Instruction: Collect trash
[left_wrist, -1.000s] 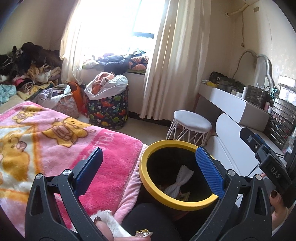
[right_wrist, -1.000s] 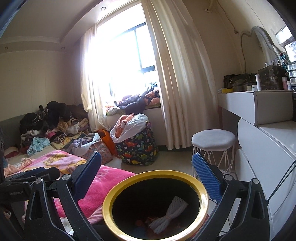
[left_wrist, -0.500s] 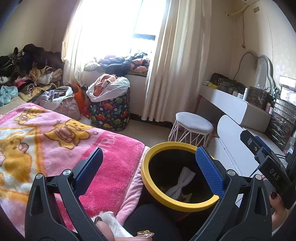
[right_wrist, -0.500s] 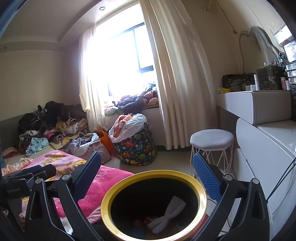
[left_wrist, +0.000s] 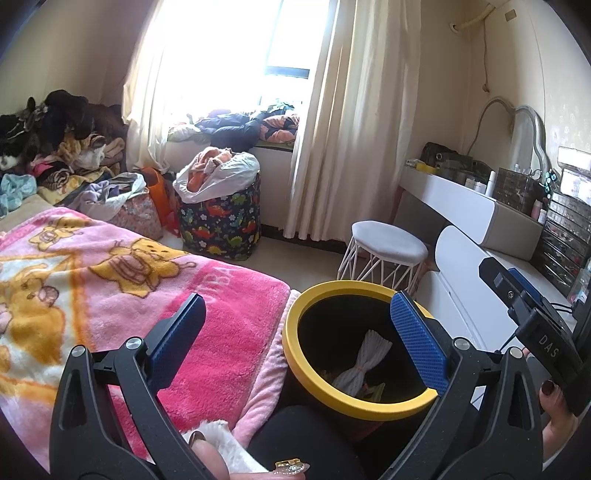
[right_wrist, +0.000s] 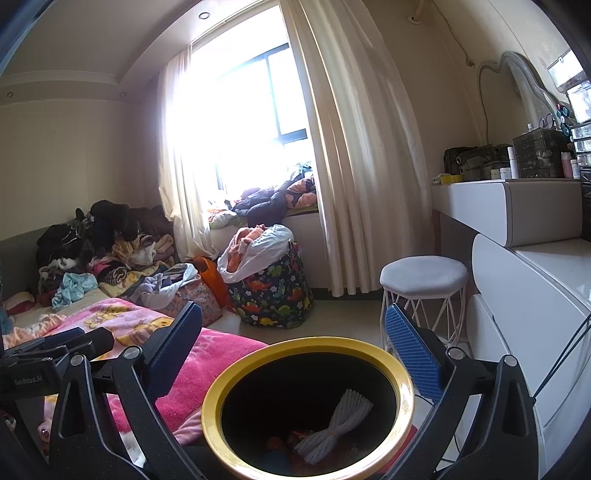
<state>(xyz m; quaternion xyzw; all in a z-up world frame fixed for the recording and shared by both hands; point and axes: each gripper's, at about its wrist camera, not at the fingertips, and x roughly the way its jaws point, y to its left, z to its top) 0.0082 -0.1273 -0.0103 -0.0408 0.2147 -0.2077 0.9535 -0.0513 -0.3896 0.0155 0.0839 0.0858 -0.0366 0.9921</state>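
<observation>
A black trash bin with a yellow rim (left_wrist: 295, 354) (right_wrist: 214, 402) stands on the floor beside the bed. Inside it lies a white foam net wrapper (left_wrist: 364, 362) (right_wrist: 338, 428) on top of other scraps. My left gripper (left_wrist: 295, 332) is open and empty, held above the bed edge and the bin's near side. My right gripper (right_wrist: 293, 339) is also open and empty, hovering right over the bin's mouth. In the left wrist view, the right gripper's black body (left_wrist: 532, 325) shows at the far right, with a hand under it.
A pink cartoon blanket (left_wrist: 129, 280) covers the bed at left. A white stool (left_wrist: 388, 247) and a white dresser (left_wrist: 476, 210) stand right of the bin. A dinosaur-print laundry bag (left_wrist: 221, 218) and clothes piles (right_wrist: 96, 251) sit by the curtained window.
Both views have drifted slightly; the bin sits a little further right in the left wrist view. Both grippers stay open, and the wrapper lies unmoved in the bin.
</observation>
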